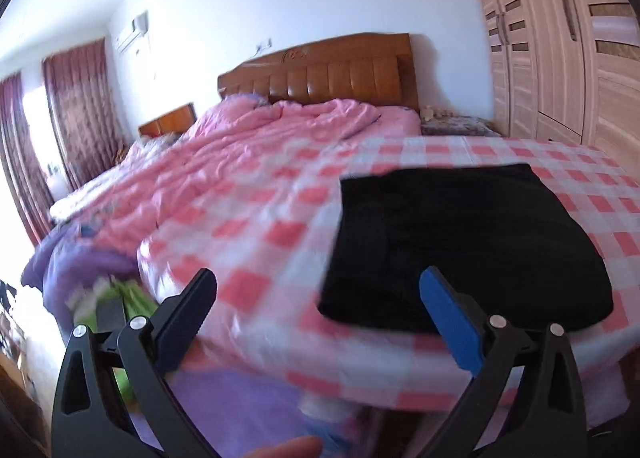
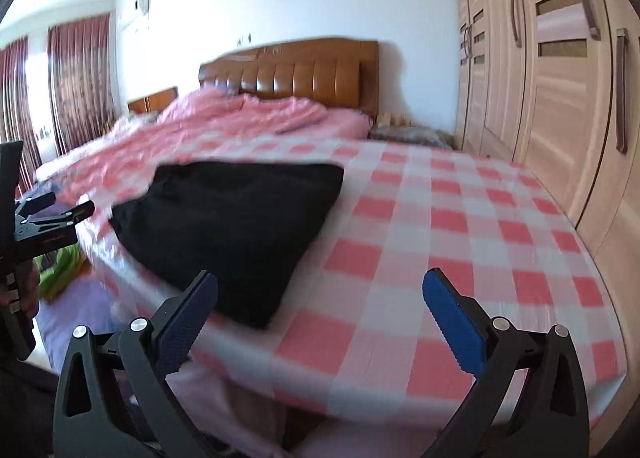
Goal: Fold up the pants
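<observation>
The black pants (image 1: pixel 460 246) lie folded into a flat rectangle on the pink-and-white checked bed sheet (image 1: pixel 256 226). In the right wrist view the pants (image 2: pixel 236 230) lie at the left of the sheet (image 2: pixel 440 242), near the bed's front edge. My left gripper (image 1: pixel 318 290) is open and empty, held off the bed's near edge, left of and nearer than the pants. My right gripper (image 2: pixel 320 290) is open and empty, above the sheet just right of the pants. The left gripper also shows at the left edge of the right wrist view (image 2: pixel 52 218).
A crumpled pink quilt (image 1: pixel 248 146) covers the far half of the bed below a brown headboard (image 1: pixel 332 70). Beige wardrobe doors (image 2: pixel 552 78) stand close along the right side. Purple and green cloth (image 1: pixel 100 278) lies at the left. Curtains (image 1: pixel 76 106) hang far left.
</observation>
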{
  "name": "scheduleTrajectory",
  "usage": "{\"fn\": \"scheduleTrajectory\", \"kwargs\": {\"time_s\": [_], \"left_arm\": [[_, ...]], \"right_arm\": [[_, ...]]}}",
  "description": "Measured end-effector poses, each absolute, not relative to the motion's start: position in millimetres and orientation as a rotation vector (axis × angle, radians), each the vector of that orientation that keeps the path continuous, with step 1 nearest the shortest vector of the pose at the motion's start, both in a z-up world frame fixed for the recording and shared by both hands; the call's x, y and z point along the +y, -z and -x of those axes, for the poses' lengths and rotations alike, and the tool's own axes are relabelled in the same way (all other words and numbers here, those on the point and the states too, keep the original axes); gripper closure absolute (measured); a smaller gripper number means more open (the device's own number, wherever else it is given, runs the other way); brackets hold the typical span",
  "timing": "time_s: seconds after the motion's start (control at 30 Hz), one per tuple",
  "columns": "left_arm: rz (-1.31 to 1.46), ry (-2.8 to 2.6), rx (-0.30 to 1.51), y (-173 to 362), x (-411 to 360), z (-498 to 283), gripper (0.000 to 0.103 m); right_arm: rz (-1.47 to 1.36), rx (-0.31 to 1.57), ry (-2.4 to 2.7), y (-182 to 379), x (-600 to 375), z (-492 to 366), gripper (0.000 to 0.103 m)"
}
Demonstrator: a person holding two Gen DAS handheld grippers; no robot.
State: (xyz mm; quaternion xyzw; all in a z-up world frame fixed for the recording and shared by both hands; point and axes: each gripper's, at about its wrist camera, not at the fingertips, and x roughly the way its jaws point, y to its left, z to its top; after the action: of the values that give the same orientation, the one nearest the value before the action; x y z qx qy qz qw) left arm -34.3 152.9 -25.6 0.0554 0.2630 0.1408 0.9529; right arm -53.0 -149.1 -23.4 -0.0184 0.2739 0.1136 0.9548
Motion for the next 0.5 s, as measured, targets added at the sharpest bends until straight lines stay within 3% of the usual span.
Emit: {"fn": "scheduleTrajectory", "kwargs": {"time_s": [0.33,0.5], "left_arm": [[-0.046,-0.052,0.649,67.0,119.1,43.3,0.002],[-0.077,-0.052,0.616,65.2,107.5,47.5,0.002]], "right_arm": [[-0.021,0.678,-0.258,51.9,-152.6,56.5,0.004],[0.004,0.622,-0.263,45.4,-148.4,67.7,0.004]]}}
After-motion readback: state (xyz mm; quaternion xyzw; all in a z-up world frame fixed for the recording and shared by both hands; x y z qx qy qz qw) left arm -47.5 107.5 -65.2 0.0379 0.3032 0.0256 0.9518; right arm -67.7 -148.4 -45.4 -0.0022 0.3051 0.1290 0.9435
